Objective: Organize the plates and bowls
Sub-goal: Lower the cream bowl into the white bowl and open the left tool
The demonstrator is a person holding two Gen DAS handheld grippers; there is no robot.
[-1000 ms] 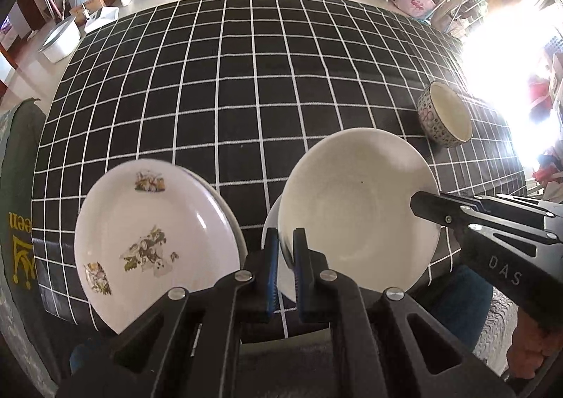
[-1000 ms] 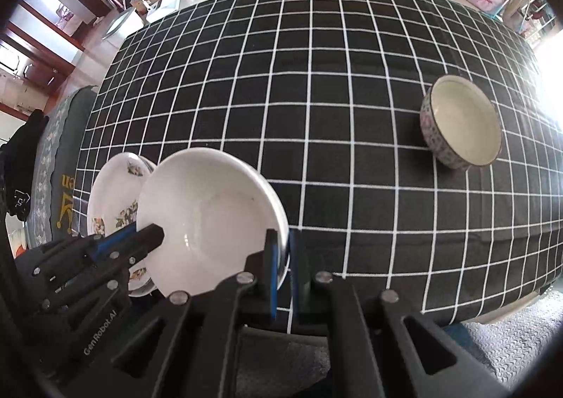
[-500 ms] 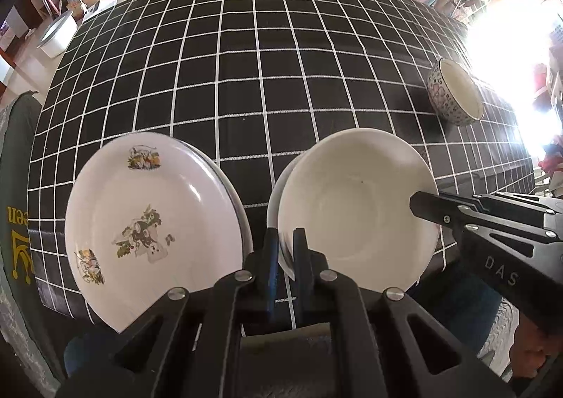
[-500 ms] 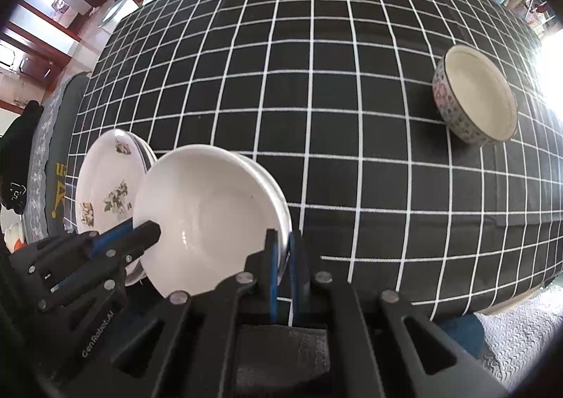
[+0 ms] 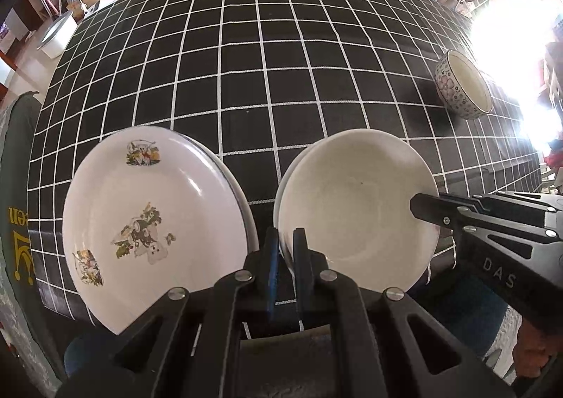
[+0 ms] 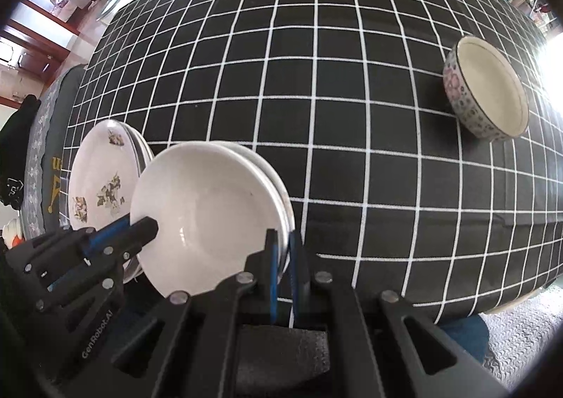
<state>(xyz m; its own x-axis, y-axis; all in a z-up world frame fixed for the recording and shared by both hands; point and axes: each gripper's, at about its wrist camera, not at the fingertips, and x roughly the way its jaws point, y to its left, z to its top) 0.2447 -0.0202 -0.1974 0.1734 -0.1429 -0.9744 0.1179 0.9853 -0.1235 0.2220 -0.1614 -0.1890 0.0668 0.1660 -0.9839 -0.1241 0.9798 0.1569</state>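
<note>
**Two Grippers Hold One White Plate by Its Rim**

The left gripper (image 5: 285, 250) is closed tight on the rim of the plain white plate (image 5: 355, 208), at about 7 o'clock of the plate in the left wrist view. The right gripper (image 6: 285, 254) is also closed tight on the same plate (image 6: 207, 211), at about 4 o'clock of the plate in the right wrist view. So each pair of jaws pinches one side of the rim, with almost no gap left between the pads.

Just under the held plate a second white rim shows; I cannot tell if the two touch.

At 9 o'clock from the white plate, close beside it, lies a flowered plate (image 5: 151, 222) with small printed pictures. It sits on top of another plate, whose edge shows at its right side.

All stand over a table with a black cloth (image 5: 246, 57) with white squares. At about 2 o'clock, well apart from the plates, a patterned bowl (image 5: 464, 85) stands upright on the cloth, near the bright far edge.
</note>
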